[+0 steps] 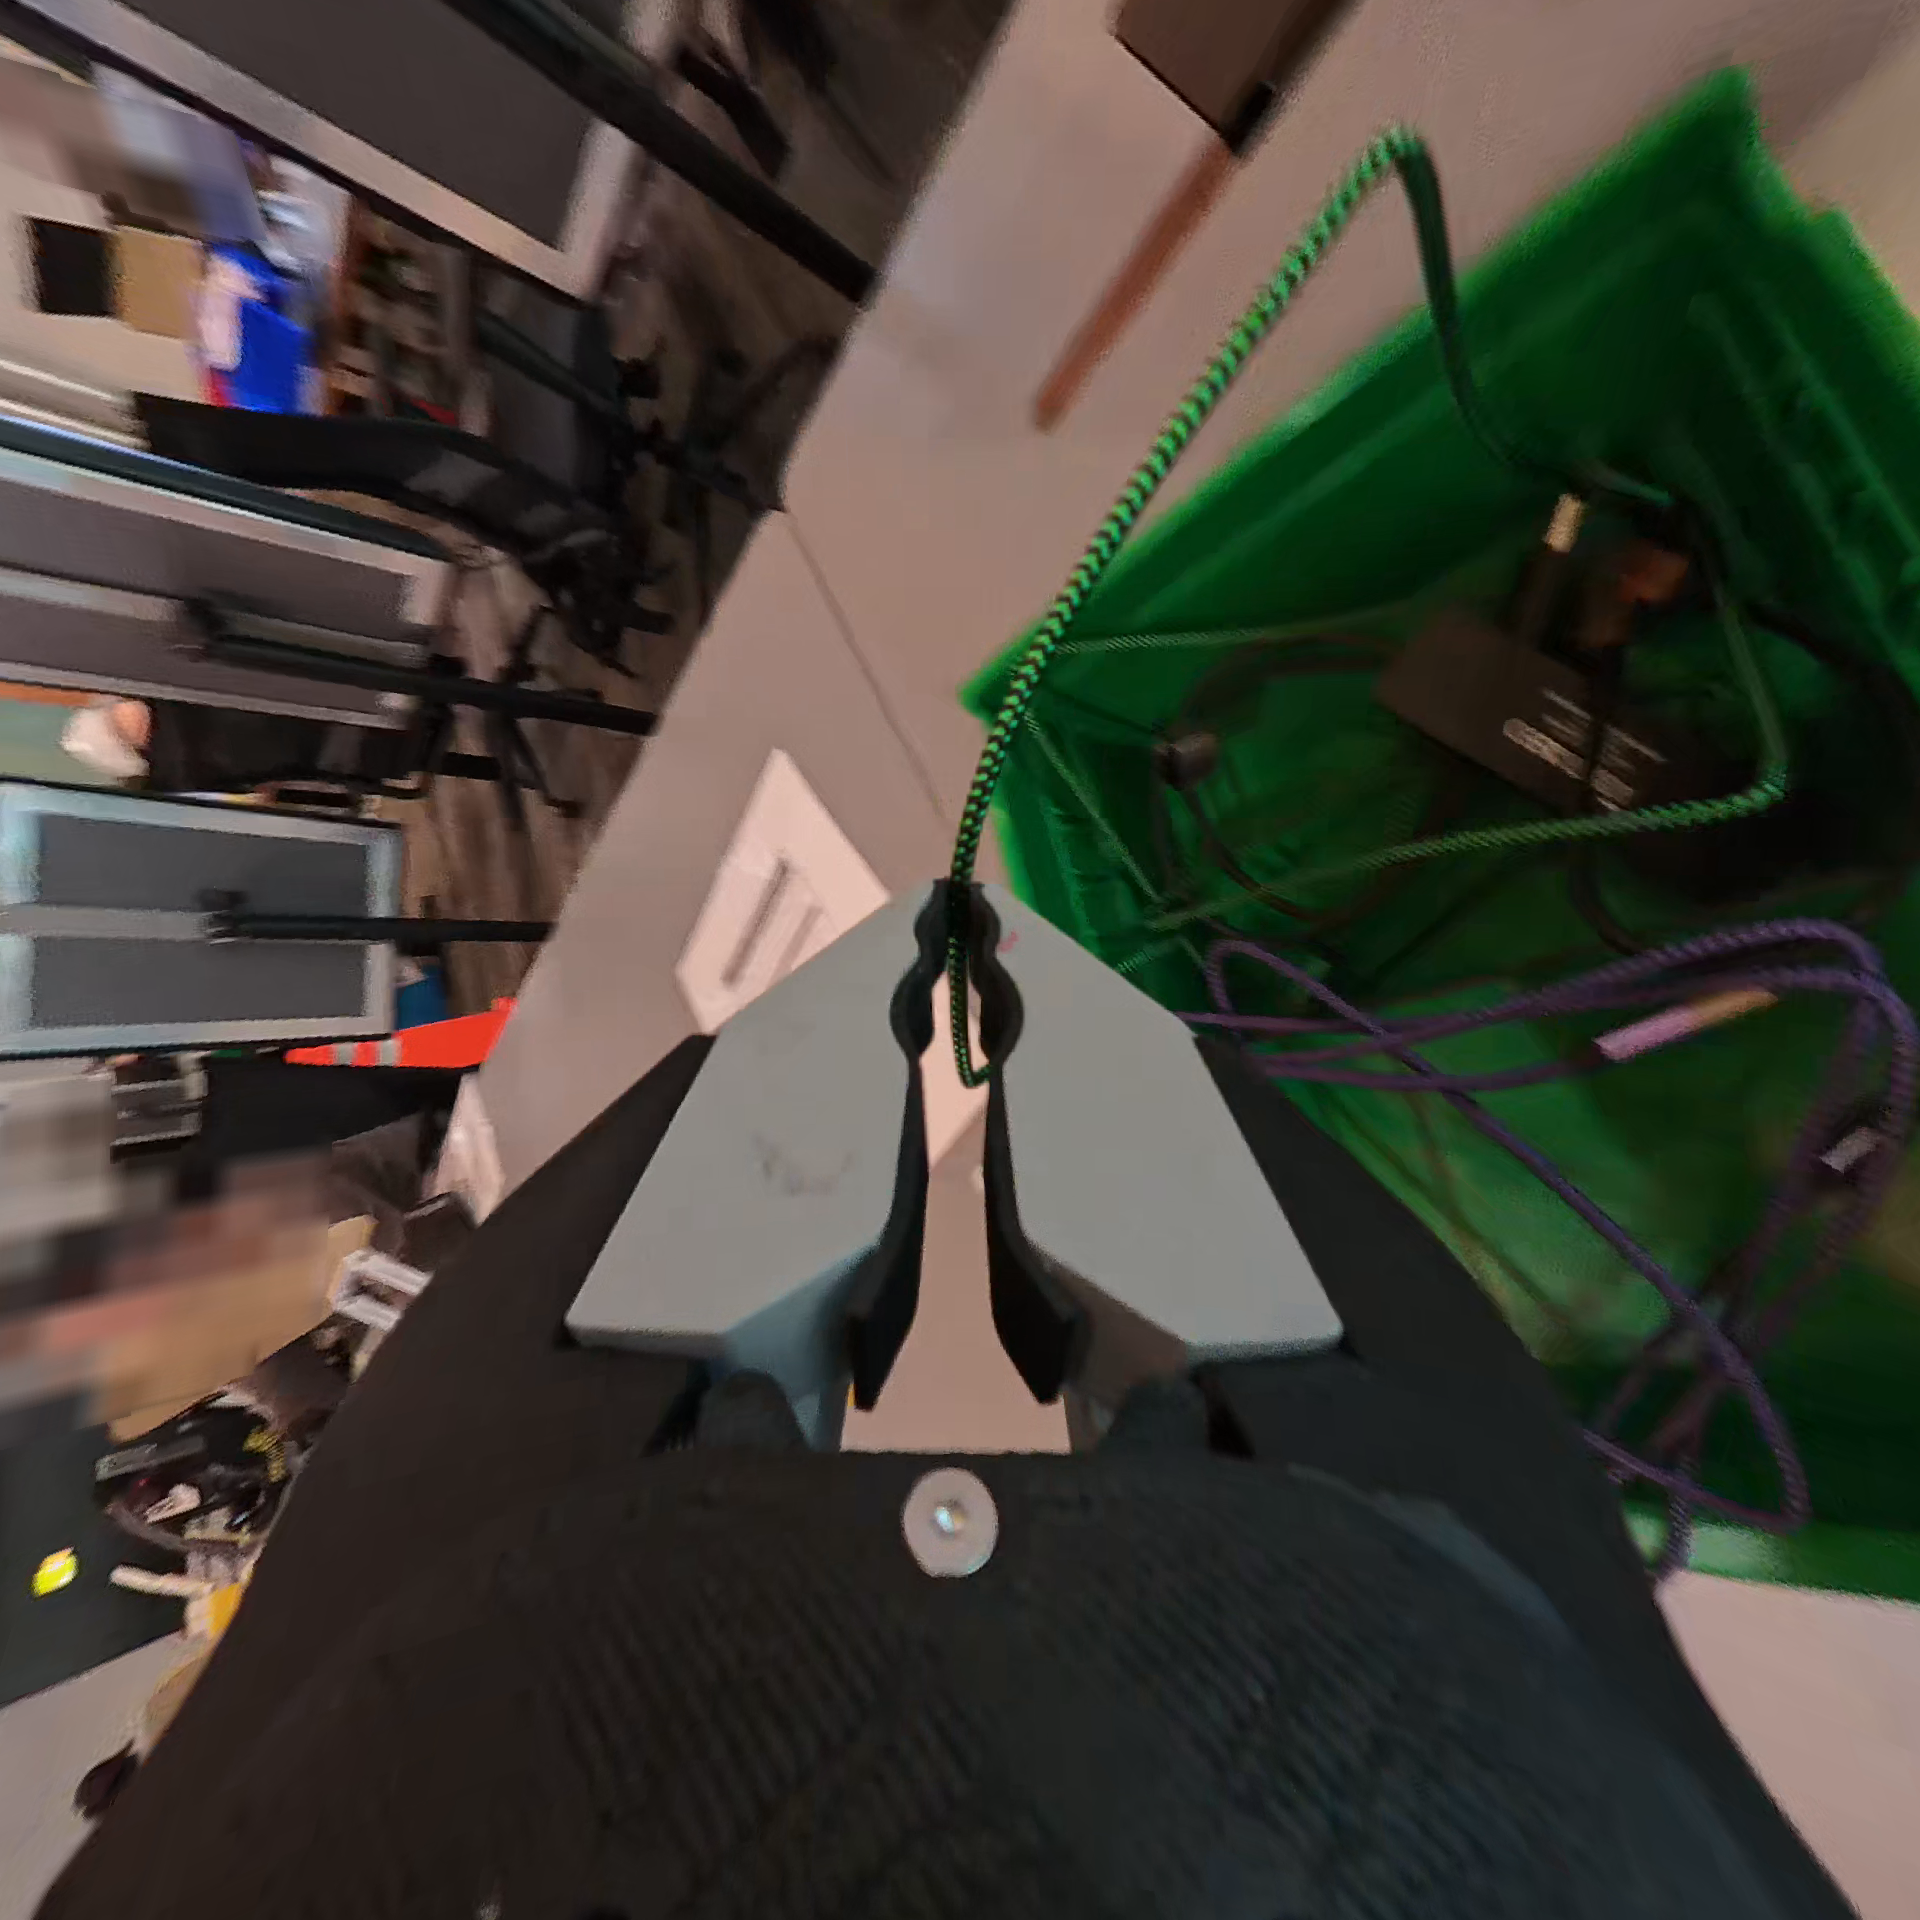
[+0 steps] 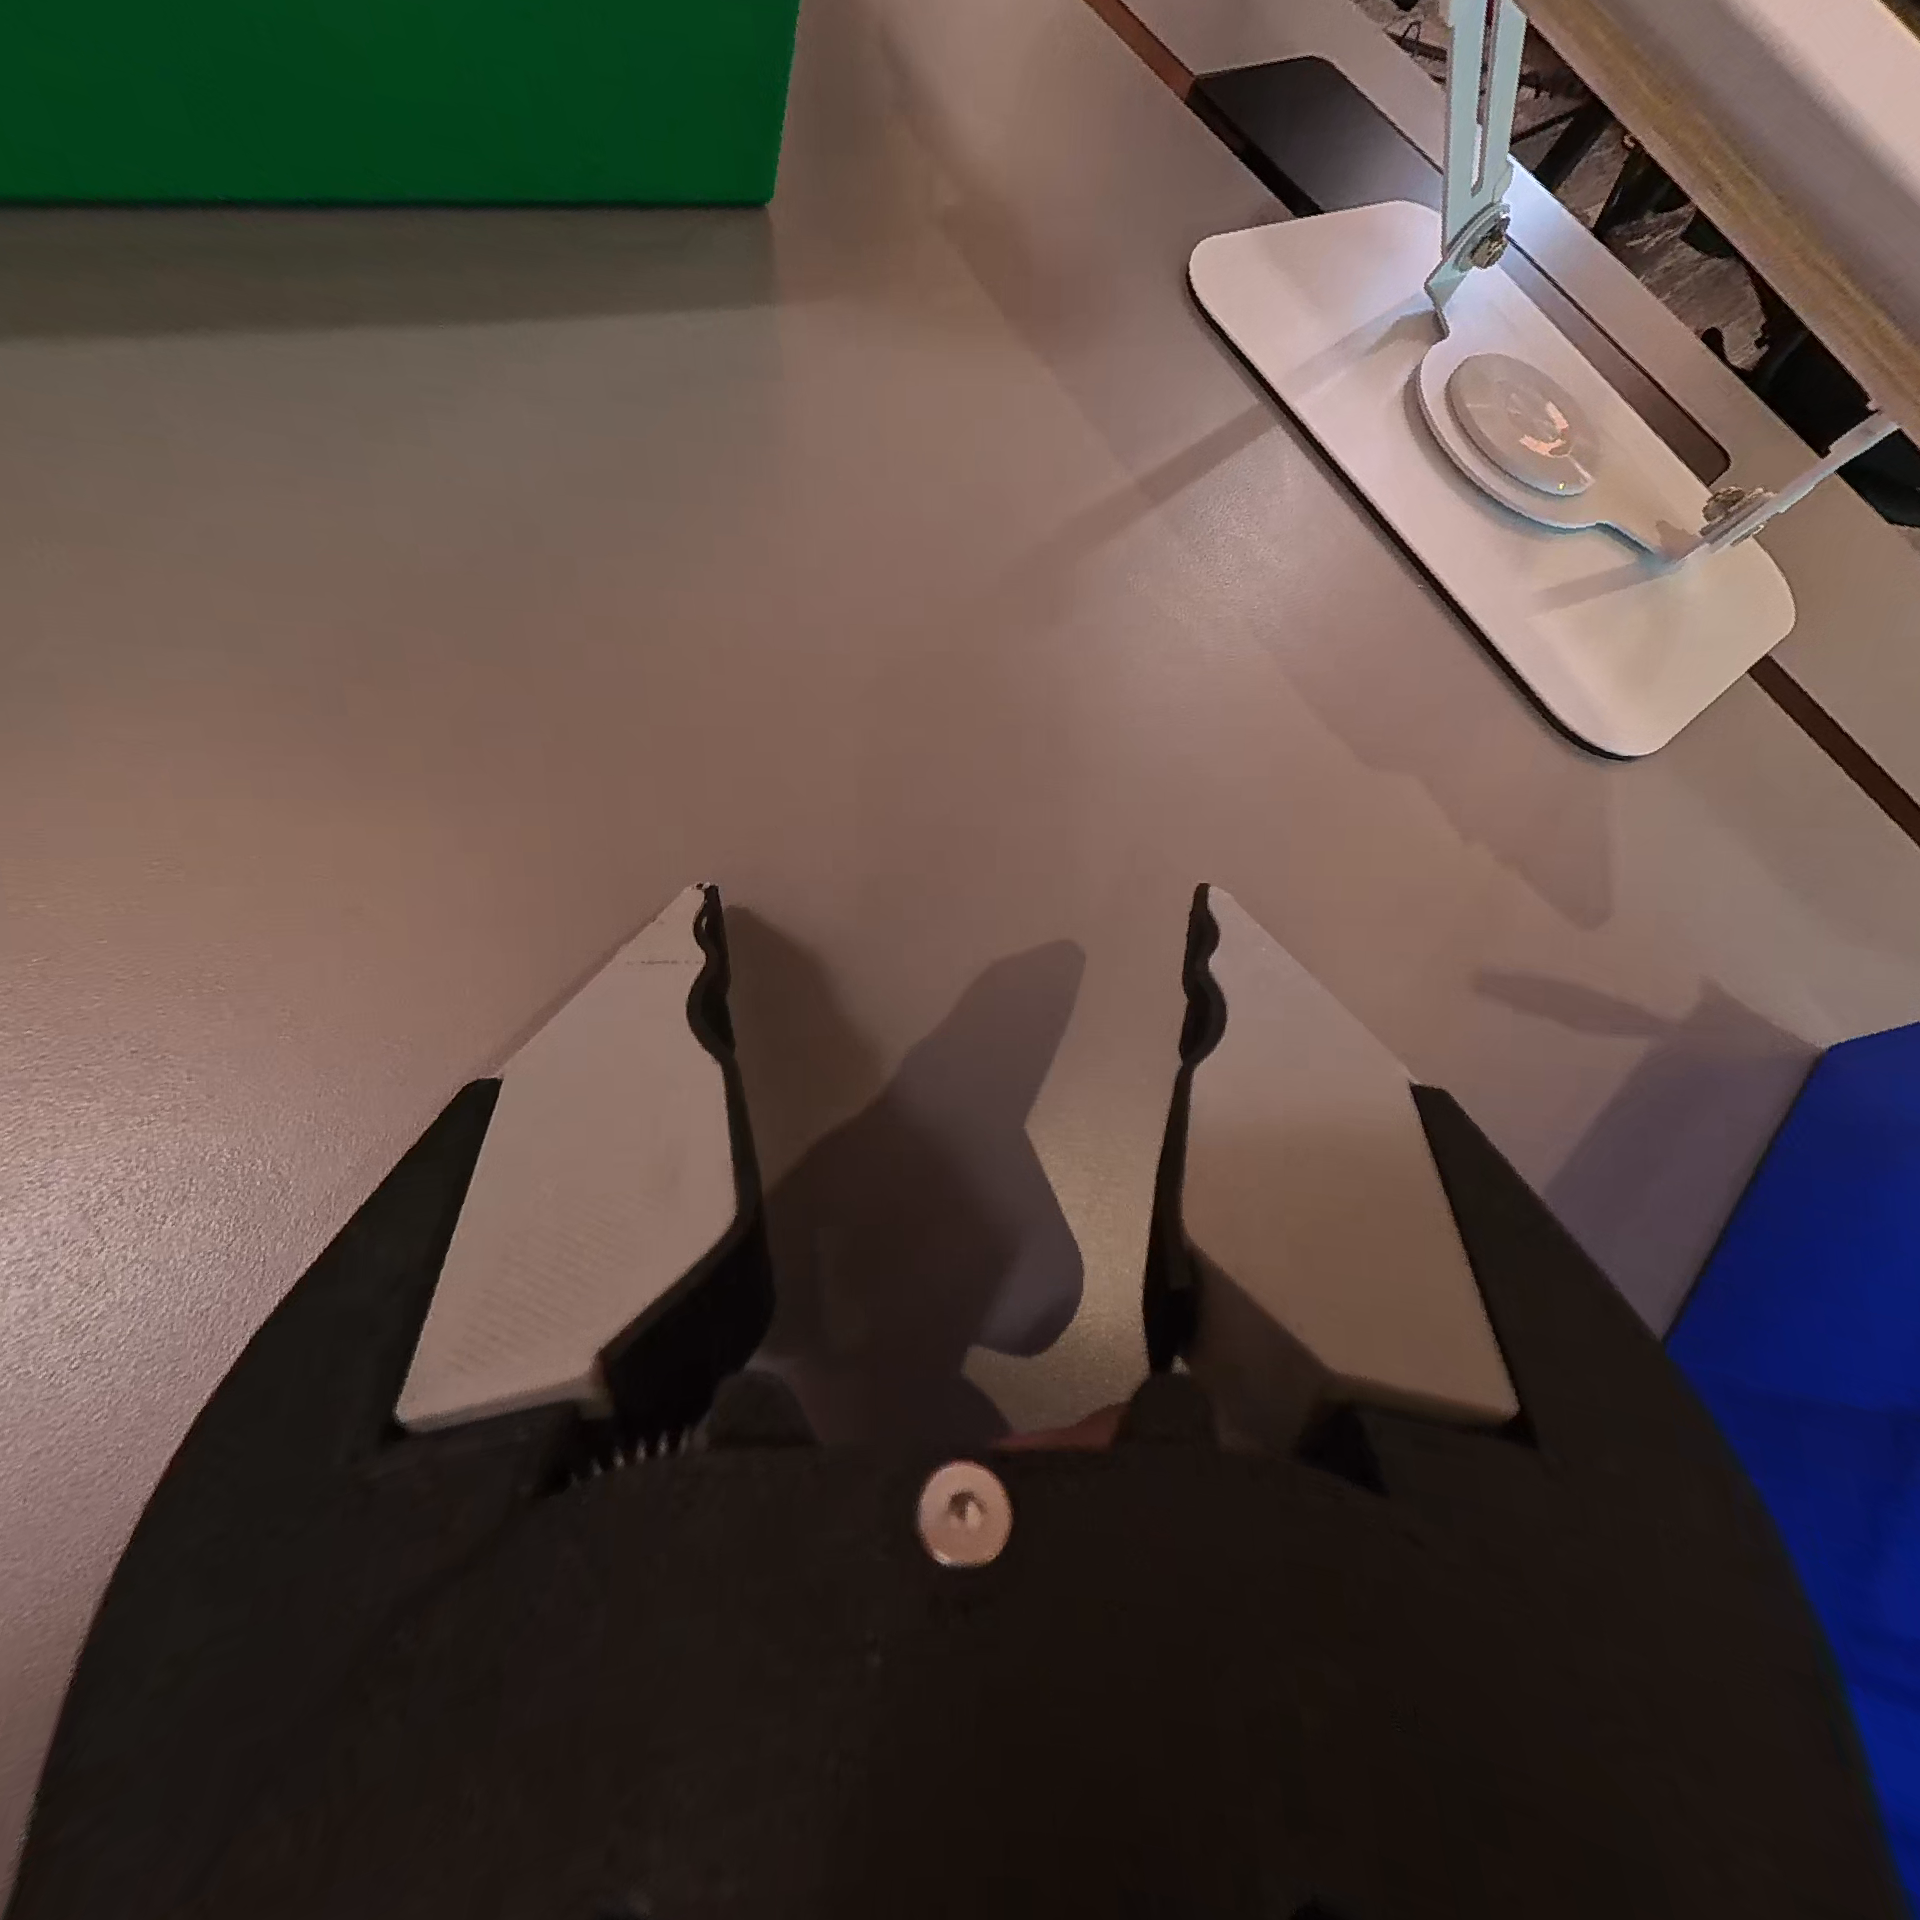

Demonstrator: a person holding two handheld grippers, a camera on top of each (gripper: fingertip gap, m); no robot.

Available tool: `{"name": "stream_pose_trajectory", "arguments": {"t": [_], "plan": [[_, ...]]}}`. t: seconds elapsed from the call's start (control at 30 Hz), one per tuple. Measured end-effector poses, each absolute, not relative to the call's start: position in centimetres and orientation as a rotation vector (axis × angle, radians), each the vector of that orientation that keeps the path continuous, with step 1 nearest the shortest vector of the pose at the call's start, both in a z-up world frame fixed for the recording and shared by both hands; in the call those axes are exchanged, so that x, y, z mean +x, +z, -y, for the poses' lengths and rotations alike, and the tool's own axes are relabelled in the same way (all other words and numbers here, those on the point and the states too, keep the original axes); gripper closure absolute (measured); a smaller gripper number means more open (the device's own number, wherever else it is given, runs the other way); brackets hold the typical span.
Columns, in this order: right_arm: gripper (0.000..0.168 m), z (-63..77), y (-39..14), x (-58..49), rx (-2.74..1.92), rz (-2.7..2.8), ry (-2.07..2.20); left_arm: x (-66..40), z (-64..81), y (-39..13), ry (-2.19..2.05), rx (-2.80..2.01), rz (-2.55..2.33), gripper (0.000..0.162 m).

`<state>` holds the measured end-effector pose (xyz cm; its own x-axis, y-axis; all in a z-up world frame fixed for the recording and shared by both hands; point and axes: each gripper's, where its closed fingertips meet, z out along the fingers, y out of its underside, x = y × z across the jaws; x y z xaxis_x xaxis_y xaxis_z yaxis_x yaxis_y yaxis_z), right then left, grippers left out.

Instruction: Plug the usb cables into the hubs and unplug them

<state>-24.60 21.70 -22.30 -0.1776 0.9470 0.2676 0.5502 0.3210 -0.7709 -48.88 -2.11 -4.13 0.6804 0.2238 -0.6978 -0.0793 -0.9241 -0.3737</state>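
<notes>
In the left wrist view my left gripper [image 1: 958, 914] is shut on a green-and-black braided cable [image 1: 1091, 561], pinched between the black pads. The cable rises from the fingertips, arcs up and drops into a green bin [image 1: 1621, 343]. A dark hub [image 1: 1527, 707] lies in the bin, with a purple braided cable [image 1: 1558, 1049] looped beside it. The view is tilted and blurred. In the right wrist view my right gripper [image 2: 956, 914] is open and empty, low over the grey table [image 2: 623, 623], with nothing between its fingers.
A white lamp base [image 2: 1496, 488] with a metal arm stands at the table's far right edge. The green bin's side [image 2: 384, 94] shows at the top left of the right wrist view. A blue object [image 2: 1808, 1299] lies at the right. Shelves and stands fill the room beyond the table. One gripper's finger ends stand about 40 centimetres off the other's.
</notes>
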Motion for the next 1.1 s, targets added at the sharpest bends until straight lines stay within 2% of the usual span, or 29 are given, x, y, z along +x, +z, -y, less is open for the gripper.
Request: {"name": "stream_pose_trajectory", "arguments": {"t": [0.13,0.27,0.47,0.77,1.1], "plan": [[0.082,-21.8,-22.1,-24.6,-1.334,1.831,0.686,-49.8,2.3,2.1,1.401,-2.322,0.087,0.162],[0.083,-21.8,-22.2,-24.5,-1.334,1.831,0.679,-48.4,1.8,4.0,1.373,-2.269,0.120,0.162],[0.083,-21.6,-22.3,-24.4,-1.308,1.844,0.646,-48.0,2.5,0.7,1.341,-2.382,0.101,0.162],[0.083,-21.5,-22.4,-24.3,-1.302,1.850,0.643,-47.0,2.6,-8.3,1.138,-2.585,0.089,0.159],[0.082,-21.5,-22.6,-24.3,-1.301,1.863,0.633,-47.6,2.4,-7.6,1.195,-2.543,0.071,0.162]]}}
